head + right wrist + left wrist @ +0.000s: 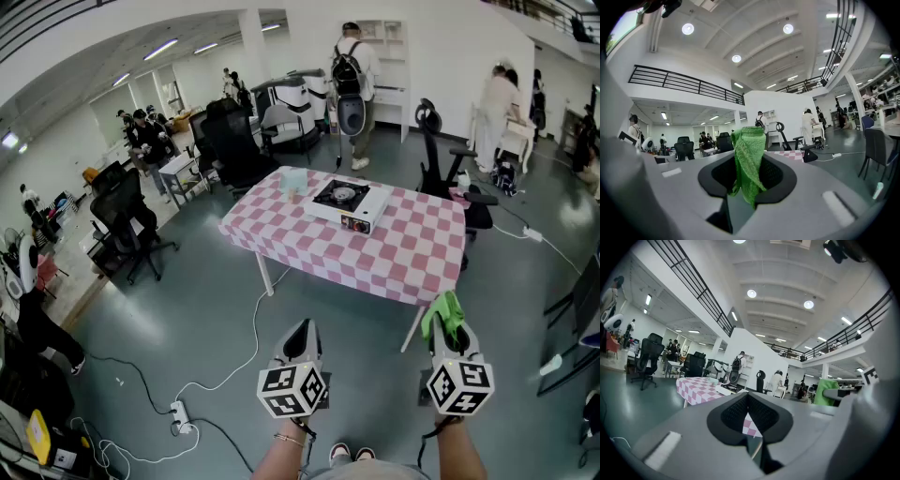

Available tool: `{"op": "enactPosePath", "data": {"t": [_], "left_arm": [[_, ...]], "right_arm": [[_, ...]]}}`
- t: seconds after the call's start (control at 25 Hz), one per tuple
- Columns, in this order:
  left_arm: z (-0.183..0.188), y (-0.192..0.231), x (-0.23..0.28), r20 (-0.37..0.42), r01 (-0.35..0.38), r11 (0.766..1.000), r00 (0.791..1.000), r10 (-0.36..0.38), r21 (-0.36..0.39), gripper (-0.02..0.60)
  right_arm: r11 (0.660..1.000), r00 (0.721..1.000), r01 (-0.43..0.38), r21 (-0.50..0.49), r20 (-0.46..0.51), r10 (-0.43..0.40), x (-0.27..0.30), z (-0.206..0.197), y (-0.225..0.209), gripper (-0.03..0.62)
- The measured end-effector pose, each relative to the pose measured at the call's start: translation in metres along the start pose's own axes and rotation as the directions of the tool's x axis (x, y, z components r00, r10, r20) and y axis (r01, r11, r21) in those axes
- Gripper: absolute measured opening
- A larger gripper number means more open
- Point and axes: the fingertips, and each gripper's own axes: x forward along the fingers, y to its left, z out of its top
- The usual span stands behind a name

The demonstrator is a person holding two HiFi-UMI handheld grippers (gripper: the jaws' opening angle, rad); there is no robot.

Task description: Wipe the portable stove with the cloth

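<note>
A white portable stove (349,203) with a black burner top sits on the table with the pink checked cloth (319,251), some way ahead of me. My right gripper (445,323) is shut on a green cloth (442,314), which sticks up bunched between its pads (749,159). My left gripper (299,339) is shut with nothing in it; its pads meet in the left gripper view (748,414). Both grippers hang over the floor, short of the table's near edge. In the left gripper view the table (696,389) and stove (729,389) show small in the distance.
A small pale box (293,180) lies on the table left of the stove. A white cable and power strip (180,413) trail across the floor at the left. Black office chairs (127,217) stand left, another chair (441,164) behind the table. People stand at the back.
</note>
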Motion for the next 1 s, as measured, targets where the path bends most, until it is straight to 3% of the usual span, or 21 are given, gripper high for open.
{"op": "enactPosePath", "data": {"t": [0.44,1.0], "left_arm": [[-0.005,0.019,-0.008,-0.016,-0.004,1.000,1.000,0.004,-0.013,0.000],[-0.001,0.052,0.005,-0.027,0.004,1.000,1.000,-0.004,-0.008,0.000]], "right_arm": [[1.000,1.000,-0.010,-0.023,-0.020,0.010,0.001,-0.009,0.021,0.103],[0.998,0.999,0.035,0.045,-0.020,-0.034,0.016,-0.021,0.029,0.103]]}}
